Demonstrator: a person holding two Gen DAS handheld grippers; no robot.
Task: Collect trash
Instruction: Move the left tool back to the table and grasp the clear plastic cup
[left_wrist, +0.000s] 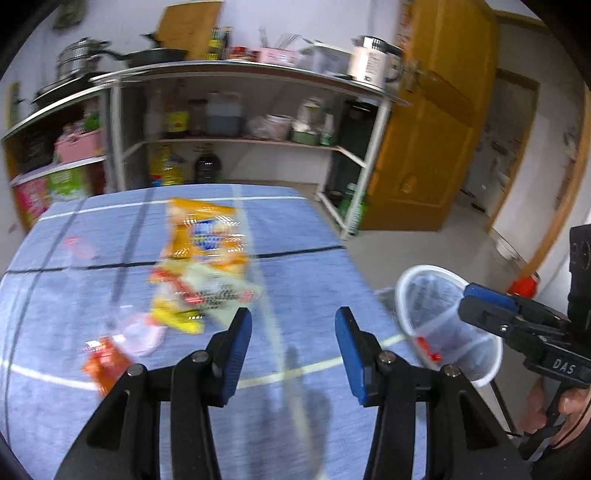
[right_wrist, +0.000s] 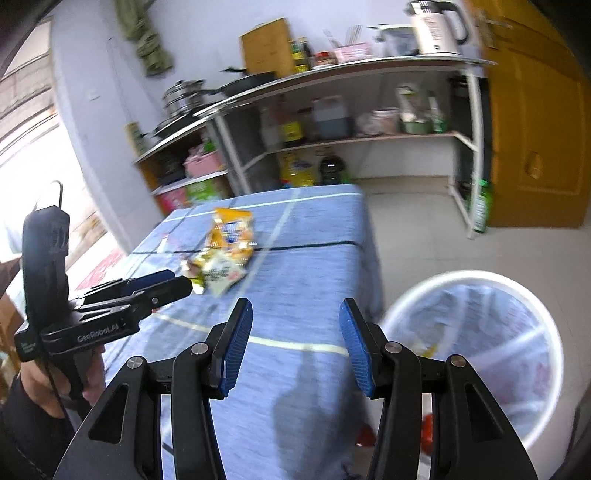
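An orange snack bag (left_wrist: 207, 232) lies on the blue tablecloth (left_wrist: 303, 266), with a white and yellow wrapper (left_wrist: 199, 295) in front of it. A small orange wrapper (left_wrist: 105, 362) and a pink scrap (left_wrist: 144, 334) lie at the left. My left gripper (left_wrist: 293, 347) is open and empty above the cloth, short of the wrappers. My right gripper (right_wrist: 295, 343) is open and empty over the table's near right part. The white bin (right_wrist: 476, 350) with a clear liner stands on the floor to the right; it holds some trash.
A metal shelf rack (left_wrist: 236, 110) with bottles, pots and a kettle stands behind the table. A yellow wooden door (left_wrist: 436, 140) is at the right. The table's right edge (right_wrist: 373, 258) drops to the tiled floor beside the bin.
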